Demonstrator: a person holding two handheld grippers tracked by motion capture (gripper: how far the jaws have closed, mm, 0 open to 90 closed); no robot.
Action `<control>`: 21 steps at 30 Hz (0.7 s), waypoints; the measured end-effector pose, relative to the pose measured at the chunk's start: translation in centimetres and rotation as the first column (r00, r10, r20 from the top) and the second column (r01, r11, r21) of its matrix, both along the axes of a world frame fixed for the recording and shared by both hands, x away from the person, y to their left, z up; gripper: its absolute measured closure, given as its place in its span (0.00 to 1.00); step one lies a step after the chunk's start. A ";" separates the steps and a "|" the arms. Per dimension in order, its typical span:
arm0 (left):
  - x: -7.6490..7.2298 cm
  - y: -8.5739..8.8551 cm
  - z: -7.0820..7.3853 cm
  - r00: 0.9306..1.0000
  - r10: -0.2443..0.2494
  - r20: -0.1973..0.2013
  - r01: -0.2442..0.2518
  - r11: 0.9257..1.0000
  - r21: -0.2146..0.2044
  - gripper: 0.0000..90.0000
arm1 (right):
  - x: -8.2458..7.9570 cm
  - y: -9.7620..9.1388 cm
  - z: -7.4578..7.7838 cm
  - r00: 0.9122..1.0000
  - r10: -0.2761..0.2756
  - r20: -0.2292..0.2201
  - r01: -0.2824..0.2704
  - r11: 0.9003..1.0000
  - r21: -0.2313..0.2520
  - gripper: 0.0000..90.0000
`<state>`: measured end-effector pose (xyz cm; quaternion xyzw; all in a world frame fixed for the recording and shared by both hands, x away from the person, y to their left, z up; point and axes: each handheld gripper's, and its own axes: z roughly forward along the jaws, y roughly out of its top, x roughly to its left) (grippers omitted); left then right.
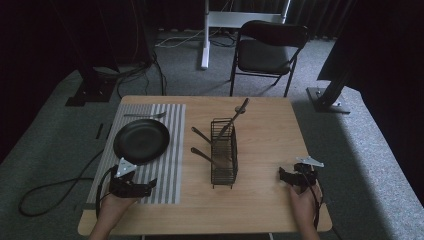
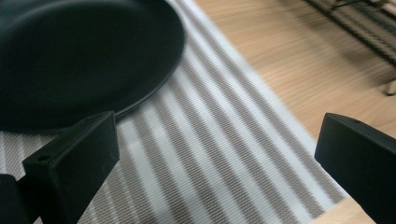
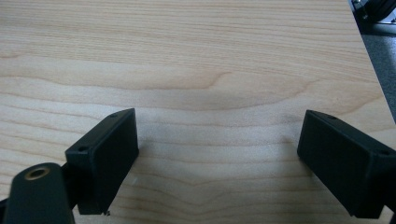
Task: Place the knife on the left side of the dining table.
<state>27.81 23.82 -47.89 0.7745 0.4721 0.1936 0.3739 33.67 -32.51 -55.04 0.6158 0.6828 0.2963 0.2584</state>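
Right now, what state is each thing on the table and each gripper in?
Left gripper: open, holding nothing, over the striped mat.
Right gripper: open, holding nothing.
Plate: bare, on the mat.
Fork: lying flat beyond the plate.
Wire rack: upright, utensils leaning in it.

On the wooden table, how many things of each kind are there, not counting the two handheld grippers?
Round black plate: 1
Grey-and-white striped placemat: 1
Black wire rack: 1
Silver fork: 1
Dark-handled utensils in the rack: 3
Total: 7
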 end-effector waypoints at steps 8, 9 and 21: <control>0.2 -2.2 1.3 0.998 -0.058 0.025 0.058 0.998 -0.009 0.00 | 0.0 0.0 0.0 1.000 0.000 0.000 0.000 1.000 0.000 0.13; 0.2 -2.5 1.4 0.997 -0.067 0.027 0.067 0.998 -0.005 0.00 | 0.0 0.0 0.0 1.000 0.000 0.000 0.000 1.000 0.000 0.13; 0.4 -6.1 3.5 0.985 -0.158 0.065 0.160 0.986 -0.035 0.00 | 0.0 0.0 0.0 1.000 0.000 0.000 0.000 1.000 0.000 0.13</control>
